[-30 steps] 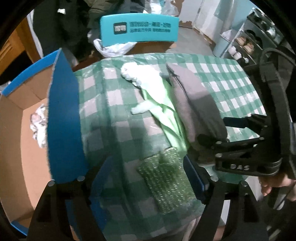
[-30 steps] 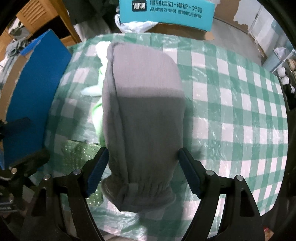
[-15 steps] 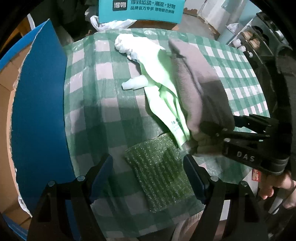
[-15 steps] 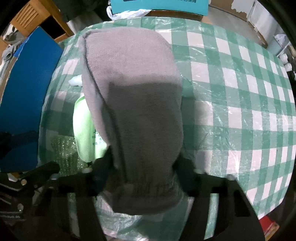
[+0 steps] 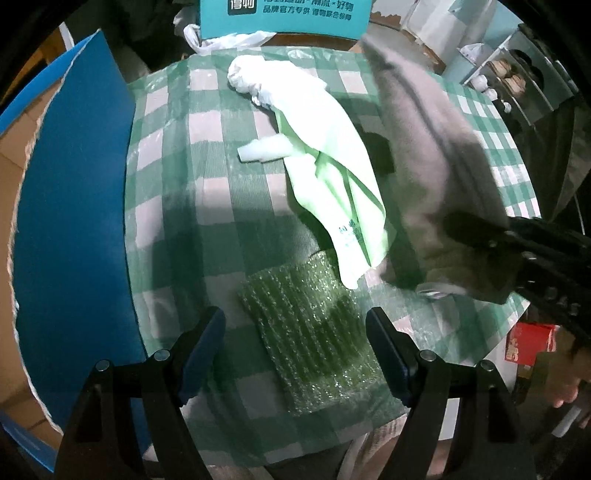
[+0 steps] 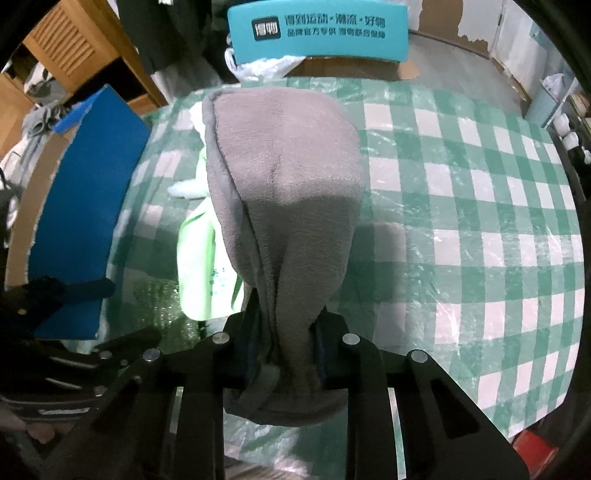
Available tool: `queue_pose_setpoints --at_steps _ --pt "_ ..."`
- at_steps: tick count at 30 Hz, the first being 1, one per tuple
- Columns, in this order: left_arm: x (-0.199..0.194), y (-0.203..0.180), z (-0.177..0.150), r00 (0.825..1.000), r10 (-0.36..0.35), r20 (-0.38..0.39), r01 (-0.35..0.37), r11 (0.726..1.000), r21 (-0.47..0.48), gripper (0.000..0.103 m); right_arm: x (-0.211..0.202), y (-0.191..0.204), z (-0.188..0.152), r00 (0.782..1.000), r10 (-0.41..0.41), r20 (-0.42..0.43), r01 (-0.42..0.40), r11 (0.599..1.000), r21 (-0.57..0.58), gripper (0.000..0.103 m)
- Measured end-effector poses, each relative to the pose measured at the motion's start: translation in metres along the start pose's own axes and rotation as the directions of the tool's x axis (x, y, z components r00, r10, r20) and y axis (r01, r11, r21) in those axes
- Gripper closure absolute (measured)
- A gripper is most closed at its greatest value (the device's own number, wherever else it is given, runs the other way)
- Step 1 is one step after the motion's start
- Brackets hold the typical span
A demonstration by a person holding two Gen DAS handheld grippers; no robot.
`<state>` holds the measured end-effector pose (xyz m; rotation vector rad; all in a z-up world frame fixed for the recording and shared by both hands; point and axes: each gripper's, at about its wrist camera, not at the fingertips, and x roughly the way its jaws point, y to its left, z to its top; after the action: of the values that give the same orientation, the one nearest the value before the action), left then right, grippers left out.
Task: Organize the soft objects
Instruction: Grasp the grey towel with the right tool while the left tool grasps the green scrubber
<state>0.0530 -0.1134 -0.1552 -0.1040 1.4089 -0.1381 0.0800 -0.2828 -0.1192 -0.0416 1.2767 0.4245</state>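
A grey fleece piece (image 6: pixel 284 166) lies lengthwise on the green checked tablecloth (image 6: pixel 480 221). My right gripper (image 6: pixel 284 321) is closing its jaws on the bunched near end, with the pads pressing the fabric, and that end hangs raised (image 5: pixel 436 158). A pale green plastic bag (image 5: pixel 332 177) with a white crumpled end lies left of it. My left gripper (image 5: pixel 295 321) stands open just above a green bubble-wrap sheet (image 5: pixel 314 343), with nothing between its fingers.
An open cardboard box with a blue flap (image 5: pixel 74 221) stands at the table's left edge. A teal box (image 6: pixel 317 33) and a white plastic bag sit beyond the far edge. A red box (image 5: pixel 532 343) lies below the table on the right.
The right jaws went from wide around the grey fleece to pinched on its near end, which has lifted. The left gripper sank closer to the bubble wrap.
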Motion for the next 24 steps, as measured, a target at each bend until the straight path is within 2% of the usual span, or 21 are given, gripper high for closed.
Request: queue_pose_setpoints --at_steps 9,14,19,22,24 --pt "0.014 -0.003 -0.007 0.999 0.017 -0.027 -0.018 0.998 -0.059 0.023 -0.017 -0.006 -0.011 0.999 -0.018 0.032 0.017 1.0 0.02 0.081" --pt "0.023 -0.014 -0.01 0.998 0.047 -0.043 -0.048 0.999 -0.026 0.023 -0.022 -0.012 -0.019 0.999 -0.028 0.042 0.027 0.999 0.033 0.081" --pt "0.027 -0.022 -0.013 0.996 0.081 -0.024 -0.08 0.997 0.008 0.023 -0.026 -0.015 -0.024 0.998 -0.033 0.046 0.031 0.999 0.041 0.081" --pt "0.028 -0.026 -0.017 0.994 0.109 -0.011 -0.108 0.993 0.048 0.031 -0.027 -0.015 -0.024 0.998 -0.032 0.048 0.03 0.999 0.041 0.081" --pt "0.027 -0.027 -0.019 0.992 0.125 0.008 -0.125 0.99 0.062 0.047 -0.026 -0.014 -0.025 0.998 -0.029 0.047 0.027 0.999 0.041 0.081"
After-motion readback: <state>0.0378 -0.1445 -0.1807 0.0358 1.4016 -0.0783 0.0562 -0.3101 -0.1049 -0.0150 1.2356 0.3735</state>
